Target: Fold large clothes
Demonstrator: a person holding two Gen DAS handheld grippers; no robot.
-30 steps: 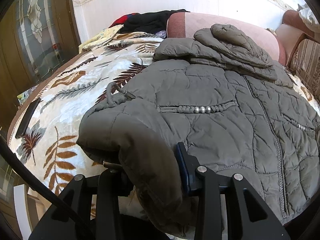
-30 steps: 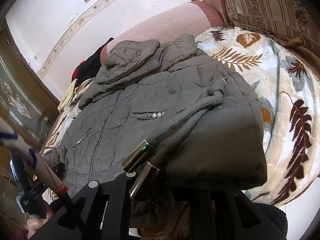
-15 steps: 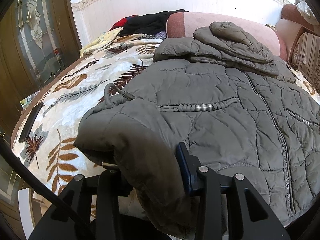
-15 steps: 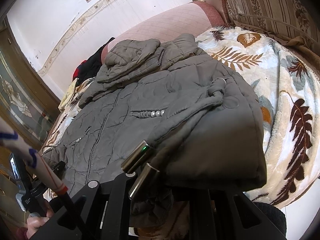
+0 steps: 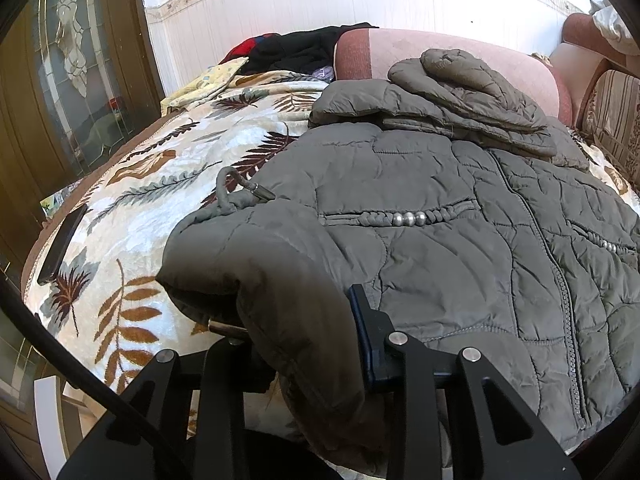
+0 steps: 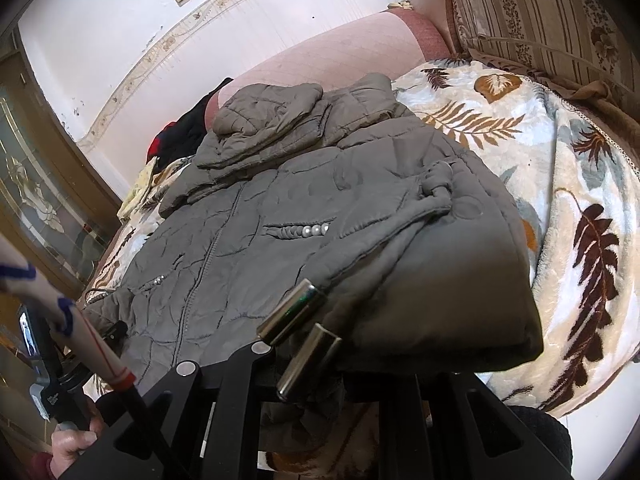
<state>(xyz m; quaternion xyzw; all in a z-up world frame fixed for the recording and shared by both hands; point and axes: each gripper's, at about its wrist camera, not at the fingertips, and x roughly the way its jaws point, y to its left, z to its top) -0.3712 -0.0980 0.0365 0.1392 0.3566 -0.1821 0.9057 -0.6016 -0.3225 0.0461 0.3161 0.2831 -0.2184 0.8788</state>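
Currently the grey quilted jacket (image 5: pixel 440 216) is lying spread across the leaf-print blanket (image 5: pixel 132 208) on the bed, hem at the near edge. Left hand-held gripper (image 5: pixel 304 336) is closing on the near-left hem corner; right hand-held gripper (image 6: pixel 360 360) is gripping the near-right hem corner, clenched.

Both grippers: black angular frames, silver screw heads. Left gripper (image 5: pixel 304 344) has a blue pad and black cable (image 5: pixel 72 356). Right gripper (image 6: pixel 352 364): same black frame.
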